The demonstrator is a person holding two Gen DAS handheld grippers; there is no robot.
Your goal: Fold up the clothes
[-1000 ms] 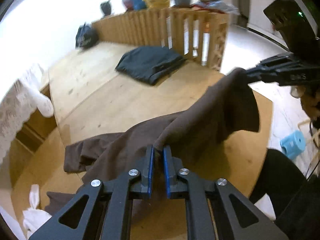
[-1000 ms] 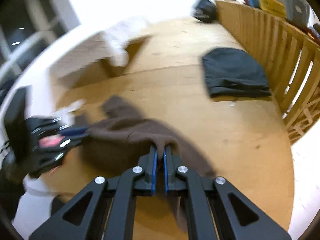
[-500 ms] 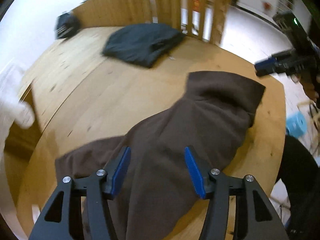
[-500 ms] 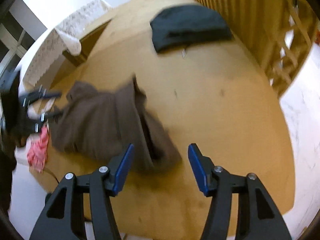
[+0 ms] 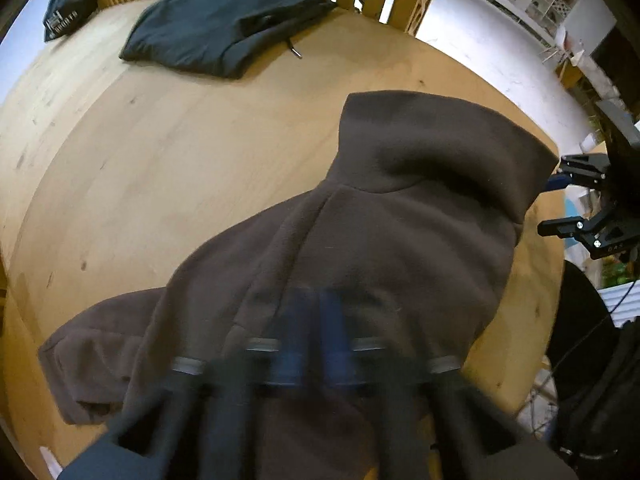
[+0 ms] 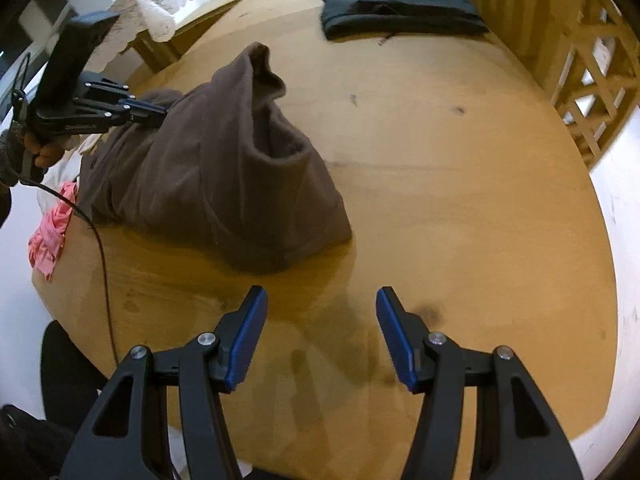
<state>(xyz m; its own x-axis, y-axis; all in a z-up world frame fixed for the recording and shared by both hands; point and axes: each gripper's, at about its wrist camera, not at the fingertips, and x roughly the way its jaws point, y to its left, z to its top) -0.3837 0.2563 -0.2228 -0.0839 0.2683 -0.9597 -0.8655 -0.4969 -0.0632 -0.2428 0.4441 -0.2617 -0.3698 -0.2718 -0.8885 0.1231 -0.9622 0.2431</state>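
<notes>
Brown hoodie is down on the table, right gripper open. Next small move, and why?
Probably bring the right gripper forward to the near hem of the brown hoodie and close on it. It hangs open over bare table, holding nothing, while the left gripper is shut at the bunched far side.

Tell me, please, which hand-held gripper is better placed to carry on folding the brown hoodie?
Left, probably. The left hand-held gripper is shut at the brown hoodie, apparently pinching its edge. The right hand-held gripper is open with nothing between its jaws, over bare table, clear of the fabric.
</notes>
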